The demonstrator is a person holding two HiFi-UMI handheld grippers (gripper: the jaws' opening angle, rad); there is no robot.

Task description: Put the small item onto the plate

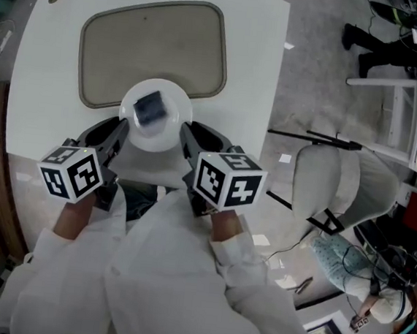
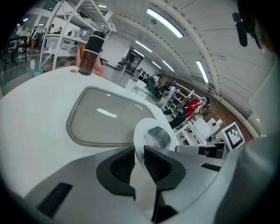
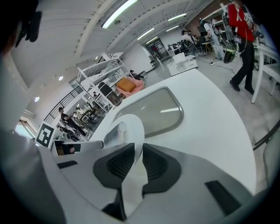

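Small item (image 1: 150,108): a squarish packet in a glossy dark, silvery wrapper, lying flat near the middle of the white plate (image 1: 171,135). Any print on it is too blurred to read. It sits between the 2 sets of fingertips, slightly past them and touching neither.

In the left gripper view the left gripper (image 2: 139,159) has its 2 ribbed black pads (image 2: 122,164) closed narrowly on the plate's thin rim (image 2: 139,136), with the packet (image 2: 157,136) just beyond the fingers. In the right gripper view the right gripper (image 3: 138,159) pinches the opposite rim (image 3: 131,127) the same way, pads (image 3: 154,165) pressed on either face of the edge.

From the head view the left gripper (image 1: 120,128) and right gripper (image 1: 188,133) flank the plate at its near side. Each marker cube (image 1: 229,181) shows black-and-white square patterns, no words.

Beyond the fingertips a beige tray (image 1: 154,47) with rounded corners lies on the white table (image 1: 254,71); the plate overlaps its near edge in the picture. Far past the left fingers stands a brown bottle (image 2: 90,54) with a black cap.
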